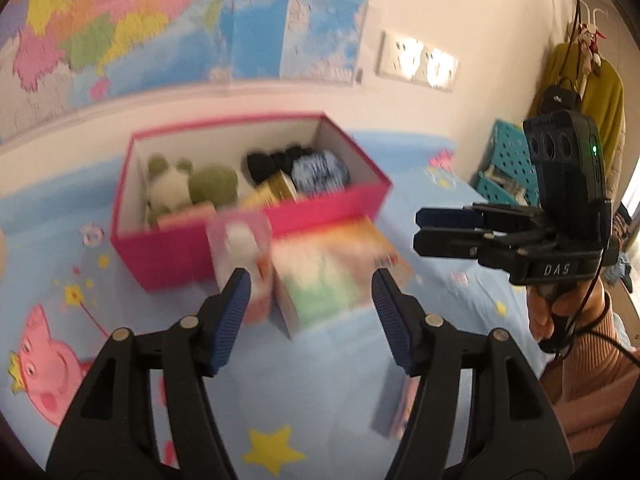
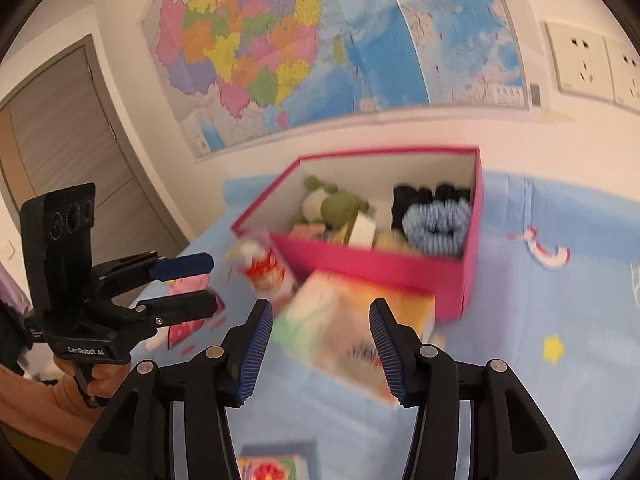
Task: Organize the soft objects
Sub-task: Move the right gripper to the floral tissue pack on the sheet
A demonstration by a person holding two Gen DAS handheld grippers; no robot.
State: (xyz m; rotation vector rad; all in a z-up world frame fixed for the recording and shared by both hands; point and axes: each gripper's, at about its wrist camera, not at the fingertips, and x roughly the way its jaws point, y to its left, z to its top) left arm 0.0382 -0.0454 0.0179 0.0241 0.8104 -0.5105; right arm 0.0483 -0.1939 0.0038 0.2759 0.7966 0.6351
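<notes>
A pink box (image 1: pixel 168 256) (image 2: pixel 380 272) stands open on the bed by the wall. Inside lie a green frog plush (image 1: pixel 212 188) (image 2: pixel 340 208), black socks (image 1: pixel 272 164) (image 2: pixel 416 196) and a blue striped roll (image 1: pixel 320 172) (image 2: pixel 436 224). In front of it lie a colourful tissue pack (image 1: pixel 328 272) (image 2: pixel 352 320) and a small pink packet (image 1: pixel 240 248) (image 2: pixel 264 268). My left gripper (image 1: pixel 311 280) (image 2: pixel 188 286) hovers open above them, holding nothing. My right gripper (image 2: pixel 322 328) (image 1: pixel 418 228) is open too, off to the right of the left one, also empty.
The blue cartoon bedsheet (image 1: pixel 280 400) spreads around the box. Another packet (image 2: pixel 272 468) lies nearer to me. A teal basket (image 1: pixel 508 160) and a yellow coat (image 1: pixel 600 92) stand at the right. A map (image 2: pixel 260 40) and sockets (image 2: pixel 580 64) are on the wall, a door (image 2: pixel 60 120) at the left.
</notes>
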